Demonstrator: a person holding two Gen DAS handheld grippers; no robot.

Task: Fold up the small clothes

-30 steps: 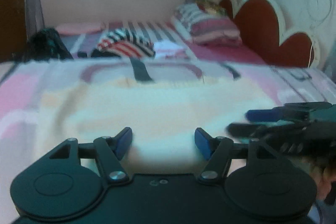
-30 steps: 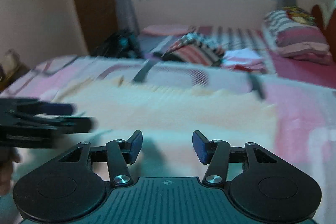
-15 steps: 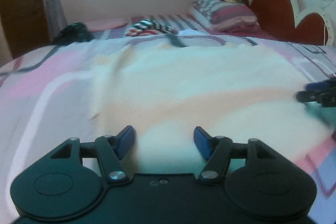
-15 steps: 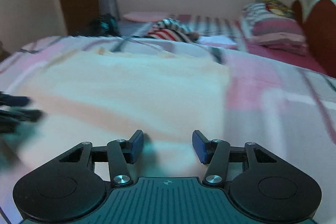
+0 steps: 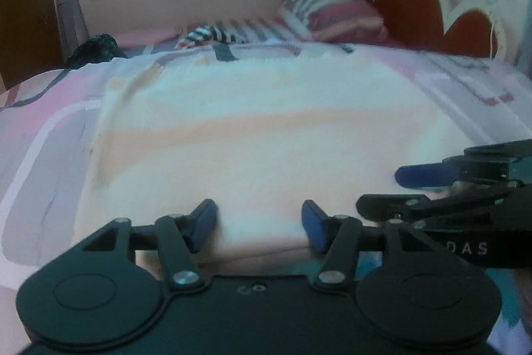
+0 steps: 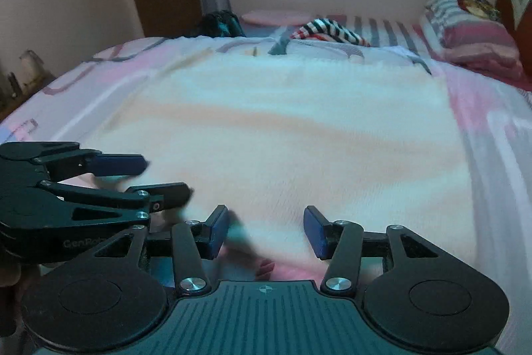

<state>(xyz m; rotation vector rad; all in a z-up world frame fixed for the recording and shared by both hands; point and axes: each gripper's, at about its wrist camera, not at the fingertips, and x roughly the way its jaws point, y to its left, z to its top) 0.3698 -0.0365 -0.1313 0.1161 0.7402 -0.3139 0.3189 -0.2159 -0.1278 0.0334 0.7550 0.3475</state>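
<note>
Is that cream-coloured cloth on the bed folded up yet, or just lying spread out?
Spread out: the cream cloth lies flat across the bed. Motion blur hides any small folds.

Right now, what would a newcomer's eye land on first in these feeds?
The big cream garment spread flat on the pink patterned bedspread fills both views. Both grippers, left and right, sit open and empty, close together at its near edge. A striped garment lies beyond.
</note>
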